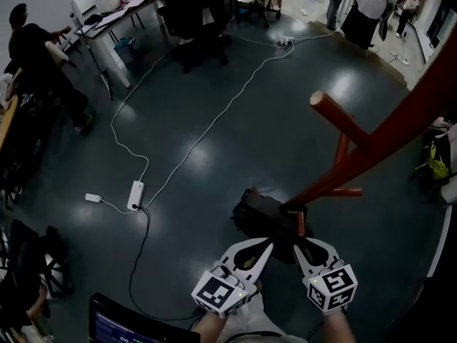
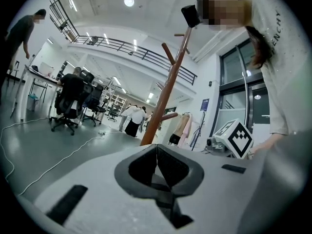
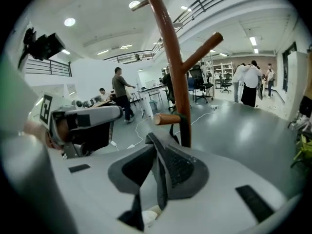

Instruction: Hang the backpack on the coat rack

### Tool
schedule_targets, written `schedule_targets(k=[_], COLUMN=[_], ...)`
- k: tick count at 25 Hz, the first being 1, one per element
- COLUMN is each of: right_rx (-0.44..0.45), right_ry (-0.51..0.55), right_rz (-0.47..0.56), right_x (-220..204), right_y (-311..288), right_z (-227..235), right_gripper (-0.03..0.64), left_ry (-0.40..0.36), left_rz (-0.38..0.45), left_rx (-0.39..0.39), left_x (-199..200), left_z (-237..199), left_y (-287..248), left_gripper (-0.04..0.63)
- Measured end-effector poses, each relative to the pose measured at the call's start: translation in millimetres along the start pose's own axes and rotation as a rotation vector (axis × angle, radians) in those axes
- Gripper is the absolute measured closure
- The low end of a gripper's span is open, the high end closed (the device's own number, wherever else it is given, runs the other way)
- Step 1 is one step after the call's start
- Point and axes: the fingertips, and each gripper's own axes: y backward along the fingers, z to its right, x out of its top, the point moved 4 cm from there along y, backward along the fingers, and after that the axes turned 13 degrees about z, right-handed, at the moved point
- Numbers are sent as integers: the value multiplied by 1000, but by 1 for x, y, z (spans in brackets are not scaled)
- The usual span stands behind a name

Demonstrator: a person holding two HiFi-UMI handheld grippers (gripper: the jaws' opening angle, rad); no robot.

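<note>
Head view puts the backpack [image 1: 263, 216] low against the coat rack [image 1: 371, 145], just beyond the left gripper [image 1: 268, 244] and right gripper [image 1: 298, 244]. Both pairs of jaws are pressed together, with nothing visible between them. The hanging seems unfinished: a strap must be seated on a peg. Only the right gripper view shows a dark strap [image 3: 173, 126] beside the rack's low peg [image 3: 165, 119].

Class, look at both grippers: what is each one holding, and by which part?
The right gripper is shut on a thin dark strap, apparently part of the backpack. The left gripper is shut, with nothing between its jaws.
</note>
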Motion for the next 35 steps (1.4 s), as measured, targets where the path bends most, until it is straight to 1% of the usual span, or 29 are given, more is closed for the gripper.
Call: schedule_targets(k=[2, 5, 8, 12, 16, 19, 21, 25, 35], right_rx=[3, 6, 18, 42, 67, 80, 88, 93, 107], right_ry=[27, 59, 86, 112, 175, 211, 224, 244, 275], right_rz=[15, 60, 103, 159, 215, 234, 243, 257, 273], right_x=[5, 18, 35, 57, 76, 87, 90, 90, 89], right_y=[8, 20, 35, 53, 68, 79, 86, 93, 94], right_z=[-6, -18, -30, -47, -65, -70, -73, -82, -86], right_gripper=[547, 580, 583, 583, 586, 588, 589, 589, 591], left_ry=[-7, -37, -25, -61, -65, -71, -66, -57, -47], left_rz=[4, 8, 19, 44, 82, 98, 105, 100, 85], left_rx=[-11, -34, -29, -60, -88, -96, -87, -79, -121], left_x=[0, -3, 6, 13, 25, 36, 42, 36, 32], left_z=[4, 10, 25, 40, 54, 67, 72, 67, 75], left_y=[2, 7, 9, 14, 18, 15, 15, 24, 19], left_gripper=[584, 586, 586, 585, 584, 584, 584, 586, 586])
